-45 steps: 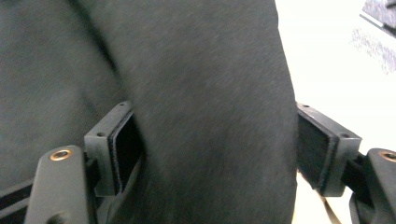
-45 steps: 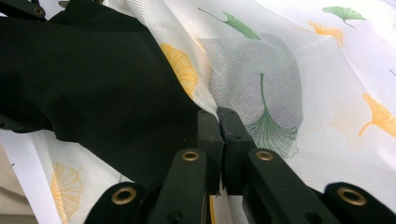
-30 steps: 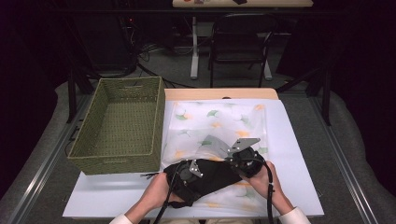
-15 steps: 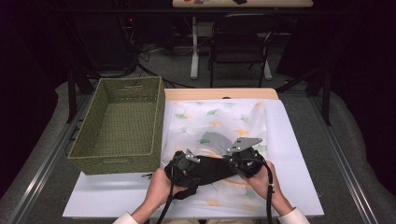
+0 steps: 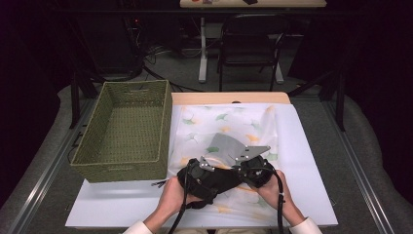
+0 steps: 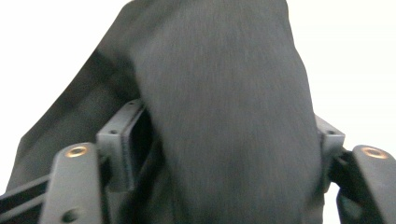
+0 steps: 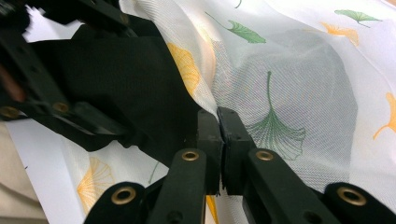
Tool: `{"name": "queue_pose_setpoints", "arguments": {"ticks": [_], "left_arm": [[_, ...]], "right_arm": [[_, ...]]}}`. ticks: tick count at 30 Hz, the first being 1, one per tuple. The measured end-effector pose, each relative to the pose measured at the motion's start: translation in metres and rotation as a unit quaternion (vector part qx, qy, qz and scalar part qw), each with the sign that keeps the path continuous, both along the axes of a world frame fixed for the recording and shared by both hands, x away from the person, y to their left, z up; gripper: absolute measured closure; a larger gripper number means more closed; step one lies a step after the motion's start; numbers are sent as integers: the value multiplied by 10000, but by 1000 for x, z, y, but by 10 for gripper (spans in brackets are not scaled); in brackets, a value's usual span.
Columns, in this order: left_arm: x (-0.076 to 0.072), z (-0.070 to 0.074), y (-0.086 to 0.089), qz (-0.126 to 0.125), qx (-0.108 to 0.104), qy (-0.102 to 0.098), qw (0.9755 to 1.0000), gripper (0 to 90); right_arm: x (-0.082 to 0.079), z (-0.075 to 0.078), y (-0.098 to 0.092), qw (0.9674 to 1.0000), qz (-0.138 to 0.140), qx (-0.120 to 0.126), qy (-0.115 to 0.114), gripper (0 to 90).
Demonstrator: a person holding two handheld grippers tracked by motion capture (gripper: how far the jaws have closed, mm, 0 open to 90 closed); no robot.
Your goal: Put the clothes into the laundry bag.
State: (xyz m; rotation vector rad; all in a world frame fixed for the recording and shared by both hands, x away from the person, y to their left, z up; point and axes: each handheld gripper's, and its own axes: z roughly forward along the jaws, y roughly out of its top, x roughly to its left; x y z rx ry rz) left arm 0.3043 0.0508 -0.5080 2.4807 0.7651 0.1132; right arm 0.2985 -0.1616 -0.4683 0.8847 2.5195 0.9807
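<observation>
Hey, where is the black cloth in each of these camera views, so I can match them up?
High view: the black cloth lies low at centre, between the two grippers, on the leaf-print mesh fabric.
Left gripper view: black cloth covers the middle, between that gripper's jaws.
Right gripper view: black cloth sits upper left.
Shared landmark: the leaf-print mesh fabric, right of the cloth in the right gripper view.

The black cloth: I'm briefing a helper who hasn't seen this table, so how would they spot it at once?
Start at the green woven basket on the table's left. Right of it lies a sheer white cloth printed with ginkgo leaves. At that cloth's near edge, between the two hands, sits the black cloth: the one plain, dark, opaque fabric there.
</observation>
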Motion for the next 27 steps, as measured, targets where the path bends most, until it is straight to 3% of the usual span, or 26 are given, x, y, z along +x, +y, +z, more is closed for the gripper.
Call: {"name": "queue_pose_setpoints", "arguments": {"ticks": [3,7,10,15,19,24,27], "left_arm": [[-5,1,12,24,11,50,10000,231],[-12,0,26,-12,-143,165,9998,198],[-17,0,30,-106,-18,132,9999,191],[-26,-12,37,-271,7,255,9993,214],[-28,-18,34,-269,43,-2,9996,382],[-28,-21,32,-201,-158,-41,9997,664],[-28,-19,32,-122,-125,-75,9998,761]], "right_arm": [[-1,0,-1,10000,-23,17,18,881],[0,-2,-1,10000,-6,-12,40,881],[0,-2,-1,10000,-9,-30,24,881],[0,-3,-1,10000,-6,-7,59,881],[0,-5,1,9999,7,-72,88,881],[1,-5,0,9999,19,-73,100,882],[0,-5,1,9999,10,-68,111,882]]}}
